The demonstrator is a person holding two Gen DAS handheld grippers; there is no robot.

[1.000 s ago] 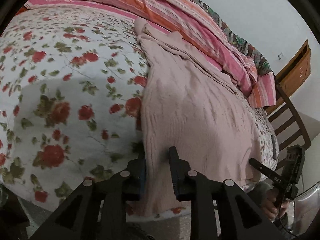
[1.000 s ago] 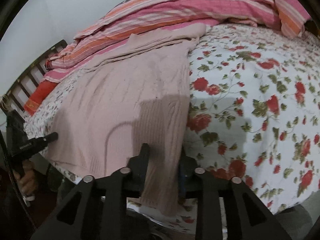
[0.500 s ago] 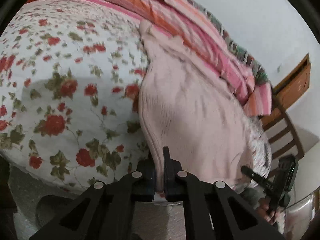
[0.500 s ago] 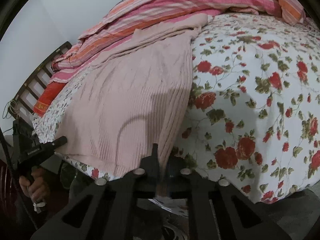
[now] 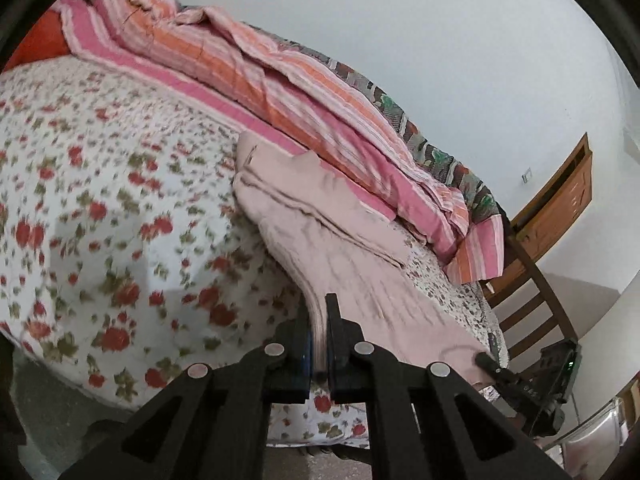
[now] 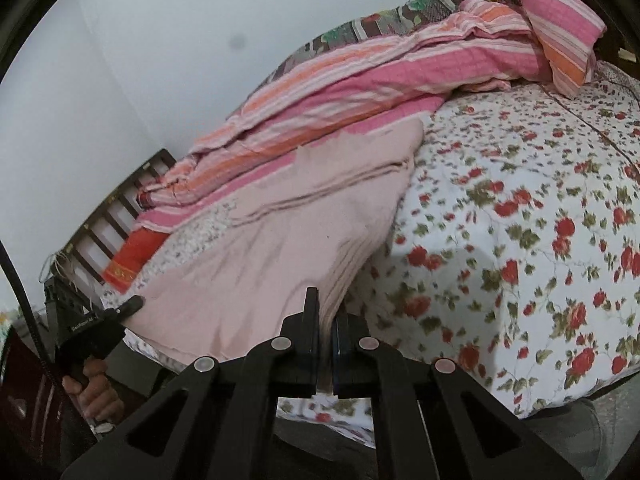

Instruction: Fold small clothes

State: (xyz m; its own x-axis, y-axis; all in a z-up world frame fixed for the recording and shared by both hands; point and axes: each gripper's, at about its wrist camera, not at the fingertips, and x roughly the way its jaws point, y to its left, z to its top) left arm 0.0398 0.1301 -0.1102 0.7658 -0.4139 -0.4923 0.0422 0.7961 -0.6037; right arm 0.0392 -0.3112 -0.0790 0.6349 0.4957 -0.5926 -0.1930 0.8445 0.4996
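On bed [image 5: 100,184], soft limp knit sweater [image 5: 360,272]; hem corners pinched by left tongs [image 5: 318,320] and right tongs [image 6: 326,312]; best gripped there.

Sweater [image 5: 344,264]: pale pink ribbed knit, soft and matt. Left gripper [image 5: 318,312] and right gripper [image 6: 326,312]: matt black plastic with dull metal rivets. Bedsheet [image 5: 120,240] beneath: smooth floral cotton cloth. Blanket [image 6: 380,76] ahead: striped woven cloth. Chair [image 5: 536,292] rightward: semi-gloss brown wood.
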